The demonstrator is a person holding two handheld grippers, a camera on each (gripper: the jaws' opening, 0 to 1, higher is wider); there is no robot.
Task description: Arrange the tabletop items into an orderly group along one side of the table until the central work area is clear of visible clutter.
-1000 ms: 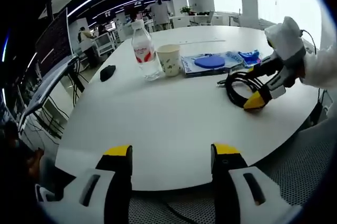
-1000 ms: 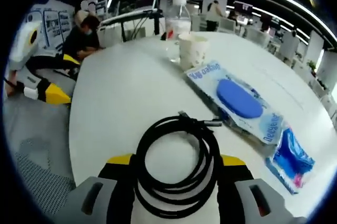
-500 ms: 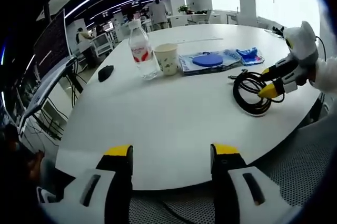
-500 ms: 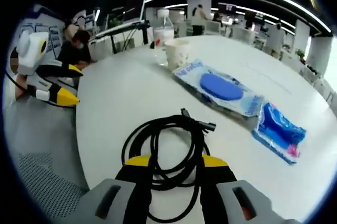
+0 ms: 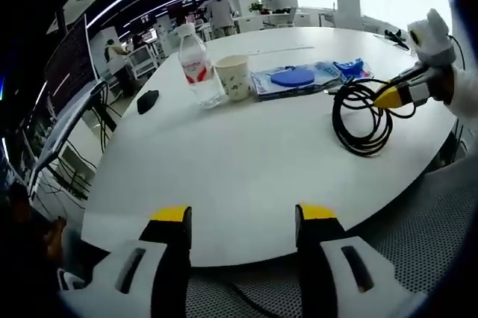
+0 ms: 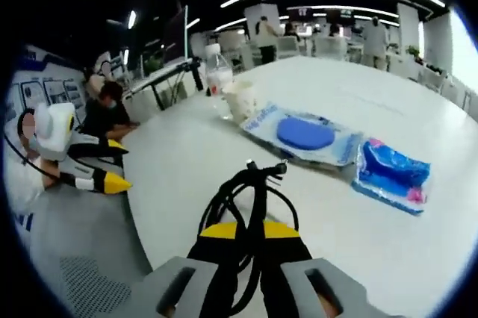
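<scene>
Right gripper (image 6: 250, 230) jaws are pinching the coiled black rubbery cable (image 5: 361, 118), lifting it above the smooth white round bench (image 5: 246, 154); left gripper (image 5: 243, 215) jaws are gaping wide at the bench edge; left gripper view is showing a clear plastic bottle (image 5: 196, 72) and a paper cup (image 5: 234, 77).
</scene>
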